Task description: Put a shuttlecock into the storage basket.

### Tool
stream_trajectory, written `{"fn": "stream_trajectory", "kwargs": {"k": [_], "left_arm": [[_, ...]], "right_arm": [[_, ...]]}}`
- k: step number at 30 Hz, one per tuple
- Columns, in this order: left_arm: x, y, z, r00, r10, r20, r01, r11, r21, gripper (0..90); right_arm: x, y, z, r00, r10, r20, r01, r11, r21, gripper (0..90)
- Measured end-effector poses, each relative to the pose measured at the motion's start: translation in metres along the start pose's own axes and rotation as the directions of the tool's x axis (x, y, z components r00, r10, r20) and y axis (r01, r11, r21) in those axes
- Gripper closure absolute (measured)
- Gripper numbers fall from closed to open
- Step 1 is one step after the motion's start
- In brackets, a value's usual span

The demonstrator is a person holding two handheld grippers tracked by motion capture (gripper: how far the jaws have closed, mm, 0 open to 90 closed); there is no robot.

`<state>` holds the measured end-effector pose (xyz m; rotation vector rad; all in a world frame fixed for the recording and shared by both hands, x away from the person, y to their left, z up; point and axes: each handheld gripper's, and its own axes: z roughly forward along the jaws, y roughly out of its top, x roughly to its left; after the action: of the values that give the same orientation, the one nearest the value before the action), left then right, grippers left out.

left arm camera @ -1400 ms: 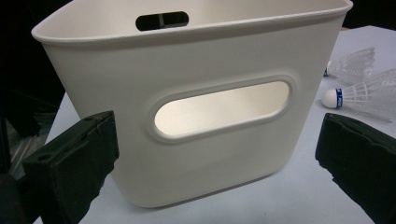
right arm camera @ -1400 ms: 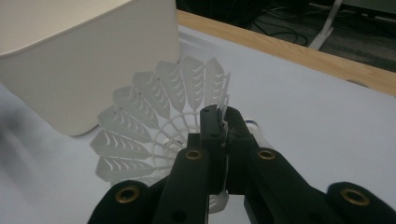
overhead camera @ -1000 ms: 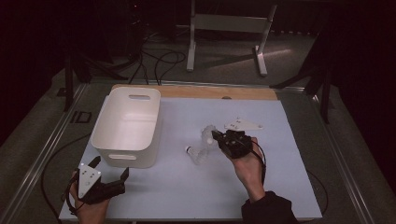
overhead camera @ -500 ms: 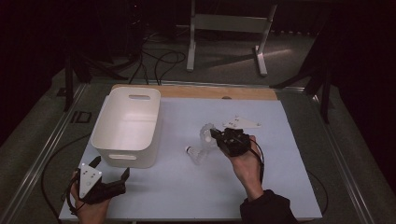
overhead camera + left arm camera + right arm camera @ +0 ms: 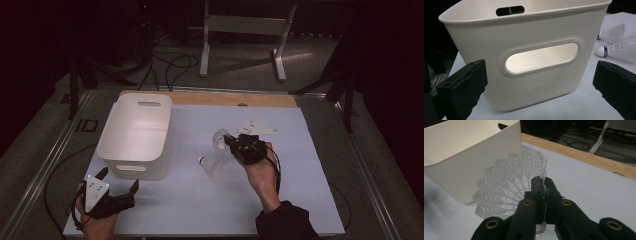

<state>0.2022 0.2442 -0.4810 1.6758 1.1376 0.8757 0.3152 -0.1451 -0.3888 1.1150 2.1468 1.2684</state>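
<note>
The right hand-held gripper (image 5: 543, 185) pinches only the thin skirt edge of a shuttlecock (image 5: 509, 182), which may slip or tear before reaching the white bin (image 5: 136, 134), while the left hand-held gripper (image 5: 541, 82) waits released.

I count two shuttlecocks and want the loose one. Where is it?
In the high view the loose shuttlecock lies mid-table on the white mat, between the bin and the right gripper, which pinches the other shuttlecock.

A white bin (image 5: 135, 135) stands just ahead of the left gripper (image 5: 119, 178) and well to the left of the right gripper (image 5: 227, 141). A loose shuttlecock (image 5: 211, 166) lies on the pale blue mat (image 5: 300, 190), just beside the right gripper's jaws. Beyond both grippers are a wooden strip (image 5: 210, 98), floor cables (image 5: 170, 65) and a metal stand (image 5: 240, 25).
</note>
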Motion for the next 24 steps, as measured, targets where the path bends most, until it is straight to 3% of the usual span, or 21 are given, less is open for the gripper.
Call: {"fn": "stream_trajectory", "kwargs": {"k": [11, 24], "left_arm": [[0.000, 0.000, 0.000, 1.0000, 0.000, -0.001, 0.000, 1.0000, -0.001, 0.0], [0.000, 0.000, 0.000, 1.0000, 0.002, -0.002, -0.002, 1.0000, 0.000, 0.0]], "right_arm": [[0.001, 0.007, 0.004, 0.9988, 0.027, -0.041, -0.027, 1.000, -0.010, 89.5], [0.007, 0.016, 0.007, 0.9986, 0.013, -0.052, -0.014, 1.000, -0.022, 89.6]]}}
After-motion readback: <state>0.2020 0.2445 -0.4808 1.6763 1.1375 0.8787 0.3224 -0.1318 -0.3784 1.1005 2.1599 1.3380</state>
